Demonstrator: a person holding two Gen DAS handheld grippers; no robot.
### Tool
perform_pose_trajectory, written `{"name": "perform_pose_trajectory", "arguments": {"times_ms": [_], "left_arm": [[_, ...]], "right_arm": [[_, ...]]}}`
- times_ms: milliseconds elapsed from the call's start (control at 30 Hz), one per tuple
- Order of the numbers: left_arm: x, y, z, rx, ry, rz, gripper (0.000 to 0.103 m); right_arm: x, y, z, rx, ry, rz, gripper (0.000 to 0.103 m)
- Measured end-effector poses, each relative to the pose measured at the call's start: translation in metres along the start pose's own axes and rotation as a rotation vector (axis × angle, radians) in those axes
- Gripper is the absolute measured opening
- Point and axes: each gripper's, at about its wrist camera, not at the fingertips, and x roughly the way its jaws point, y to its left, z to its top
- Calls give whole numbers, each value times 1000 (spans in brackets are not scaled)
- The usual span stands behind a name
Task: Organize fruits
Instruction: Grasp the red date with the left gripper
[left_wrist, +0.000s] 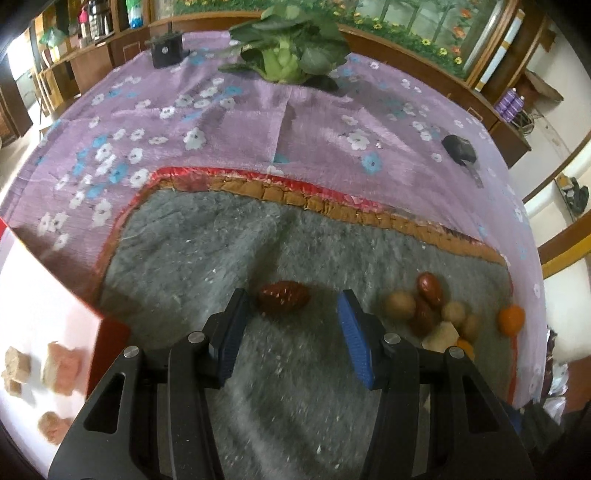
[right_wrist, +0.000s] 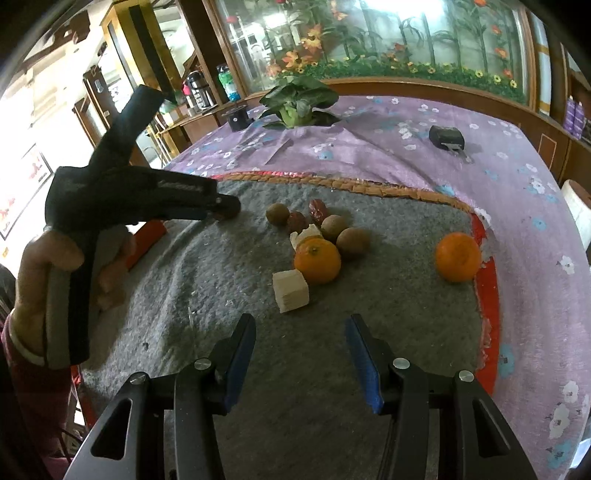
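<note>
Left gripper (left_wrist: 293, 299) hangs released, jaws apart, just short of the red date (left_wrist: 283, 298); right gripper (right_wrist: 301, 325) released near the white cube (right_wrist: 291, 290).

surface: table w/ purple cloth (right_wrist: 498, 155) | on it: grey mat (right_wrist: 221, 295), cabbage (right_wrist: 299, 103)

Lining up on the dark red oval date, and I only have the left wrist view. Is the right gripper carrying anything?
Observer: No. The right gripper is open and empty, hanging over the grey felt mat.
Operator: Seen from the side, how low are my fingers?
Observer: In the right wrist view, the left gripper has its fingertips down near the mat, right at the dark red oval date.
</note>
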Motion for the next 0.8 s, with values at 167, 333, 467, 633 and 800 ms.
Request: {"name": "perform_pose_trajectory", "arguments": {"times_ms": [167, 333, 467, 633, 800], "left_arm": [[5, -1, 1, -7, 0, 1, 50], [4, -1, -4, 31, -27, 37, 36], [3, 8, -2, 0, -20, -1, 35], [3, 11, 0, -24, -3, -19, 35], [3, 8, 2, -31, 5, -10, 35]], "right_arm": [[4, -1, 3, 12, 1, 23, 50], [12, 2, 9, 8, -6, 48, 50], [25, 2, 19, 36, -15, 47, 50], [16, 31, 18, -36, -24, 187, 50], [7, 37, 13, -72, -21, 127, 50]]}}
